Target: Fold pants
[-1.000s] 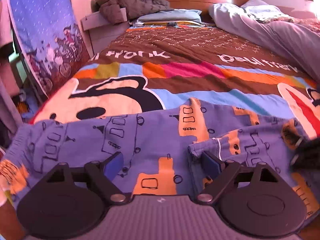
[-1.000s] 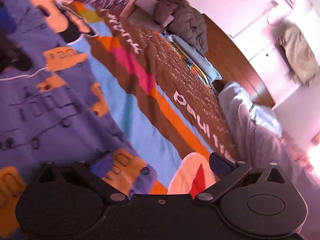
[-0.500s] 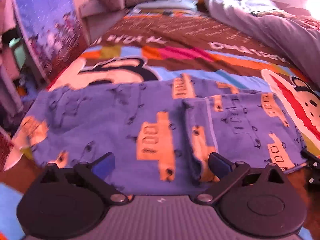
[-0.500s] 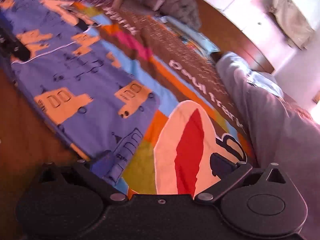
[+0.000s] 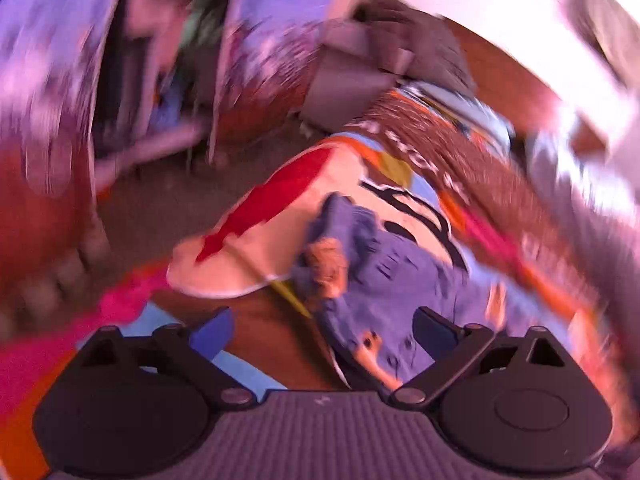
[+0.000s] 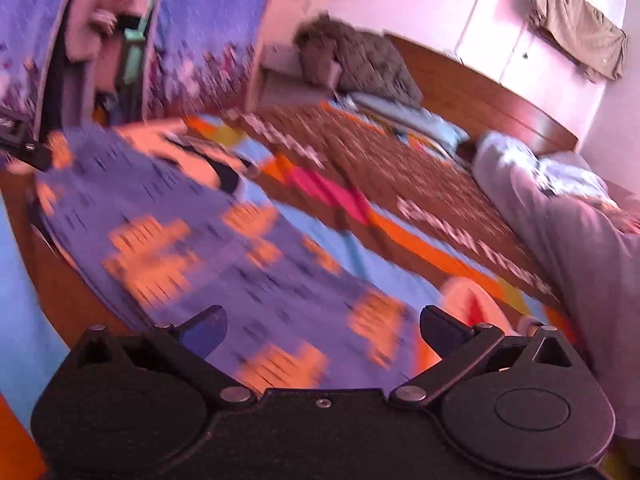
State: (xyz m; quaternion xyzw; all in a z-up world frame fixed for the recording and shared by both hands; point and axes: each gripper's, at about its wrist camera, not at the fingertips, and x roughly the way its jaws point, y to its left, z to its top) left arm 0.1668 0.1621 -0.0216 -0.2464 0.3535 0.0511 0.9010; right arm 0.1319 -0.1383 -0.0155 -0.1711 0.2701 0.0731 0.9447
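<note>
1. Here, purple pants (image 6: 224,264) with orange bus prints are lying flat on the bright cartoon bedspread (image 6: 332,196), near the foot edge
2. Left gripper (image 5: 322,330) is hanging over the pants' end, jaws wide but just narrowing, pads pinching nothing
3. Right gripper (image 6: 322,328) is hovering above the pants, jaws spread, nothing between the pads
4. Grey quilted jacket (image 6: 356,60) is sitting heaped at the wooden headboard (image 6: 480,92); both views are blurring
</note>
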